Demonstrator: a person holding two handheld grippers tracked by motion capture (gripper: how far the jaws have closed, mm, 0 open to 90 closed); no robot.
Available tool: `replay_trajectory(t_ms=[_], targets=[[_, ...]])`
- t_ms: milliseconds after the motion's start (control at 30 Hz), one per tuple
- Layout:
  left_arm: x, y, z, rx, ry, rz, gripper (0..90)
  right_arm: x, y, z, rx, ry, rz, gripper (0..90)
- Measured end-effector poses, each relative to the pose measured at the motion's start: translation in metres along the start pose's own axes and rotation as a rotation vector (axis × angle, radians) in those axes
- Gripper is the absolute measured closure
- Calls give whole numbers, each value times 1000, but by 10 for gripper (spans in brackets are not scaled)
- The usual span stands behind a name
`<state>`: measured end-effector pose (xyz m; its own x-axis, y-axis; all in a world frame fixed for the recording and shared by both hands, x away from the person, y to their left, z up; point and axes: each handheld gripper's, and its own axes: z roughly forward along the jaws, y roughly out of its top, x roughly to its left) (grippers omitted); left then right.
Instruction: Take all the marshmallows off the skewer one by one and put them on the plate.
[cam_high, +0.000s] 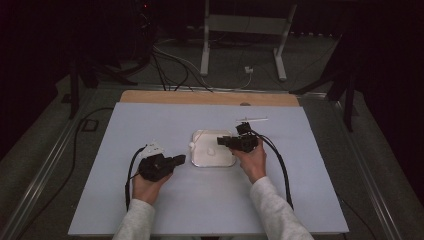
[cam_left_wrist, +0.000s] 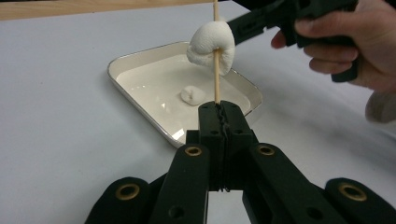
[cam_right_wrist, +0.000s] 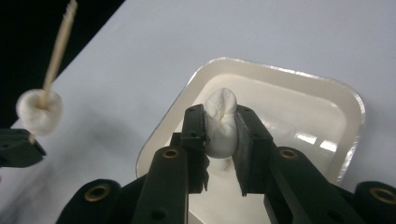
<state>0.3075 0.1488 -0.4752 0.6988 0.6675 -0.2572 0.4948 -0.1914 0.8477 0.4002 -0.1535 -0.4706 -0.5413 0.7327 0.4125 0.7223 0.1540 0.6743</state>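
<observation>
Two grips: right fingers (cam_right_wrist: 220, 130) squeeze a marshmallow (cam_right_wrist: 221, 126), left fingers (cam_left_wrist: 223, 114) clamp a skewer (cam_left_wrist: 216, 70).

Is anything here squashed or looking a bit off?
Yes: the marshmallow pinched in the right tool is squeezed narrow. The marshmallow on the skewer sits lopsided. Another piece lies in the tray.
</observation>
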Motion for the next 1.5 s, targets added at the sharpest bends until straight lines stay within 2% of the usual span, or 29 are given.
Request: replay_trajectory(t_ms=[267, 333, 367, 400, 500, 533, 600, 633, 667, 700, 767, 800, 833, 900, 1000, 1100, 1133, 1267, 1500], targets=[[0, 0, 1, 1, 1, -3, 900, -1, -5, 8, 31, -27, -6, 748], [0, 0, 1, 4, 1, -2, 900, -2, -6, 9, 38, -30, -4, 723], [-1, 0, 1, 4, 2, -2, 900, -3, -6, 10, 42, -35, -3, 635], [-1, 0, 2, 5, 2, -3, 900, -3, -6, 10, 42, -35, -3, 635], [-1, 0, 2, 7, 1, -2, 900, -2, -7, 11, 47, -41, -16, 490], [-1, 0, 2, 7, 1, -3, 900, -2, -6, 10, 47, -34, -1, 419], [-2, 0, 3, 7, 3, -3, 900, -2, -6, 9, 43, -24, 12, 397], [-2, 0, 3, 6, 3, -3, 900, -2, -6, 8, 37, -10, 17, 378], [-2, 0, 2, 6, 3, -3, 900, 1, -5, 6, 20, 7, 16, 321], [-1, 0, 2, 6, 4, -3, 900, 1, -5, 6, 20, 7, 16, 321], [-2, 0, 2, 6, 4, -2, 900, 5, -2, 2, -1, 47, 21, 280], [-2, 0, 2, 6, 5, -1, 900, 5, -2, 2, -1, 47, 21, 280], [-2, 0, 2, 6, 5, -1, 900, 8, -1, 0, -14, 83, 26, 244], [-2, 0, 2, 5, 6, -1, 900, 9, 0, -1, -20, 97, 24, 225], [-2, 0, 2, 4, 6, -4, 900, 14, 1, -4, -36, 162, 25, 150], [-3, 0, 3, 4, 3, -2, 900, 16, 2, -5, -42, 182, 26, 132], [-3, 0, 3, 3, 3, -3, 900, 18, 2, -6, -47, 199, 29, 85], [-5, 1, 4, -1, -2, -4, 900, 24, 2, -6, -47, 221, 28, 34], [-11, 4, 6, -5, -15, 9, 900, 32, 1, -2, -37, 268, 32, 31]])
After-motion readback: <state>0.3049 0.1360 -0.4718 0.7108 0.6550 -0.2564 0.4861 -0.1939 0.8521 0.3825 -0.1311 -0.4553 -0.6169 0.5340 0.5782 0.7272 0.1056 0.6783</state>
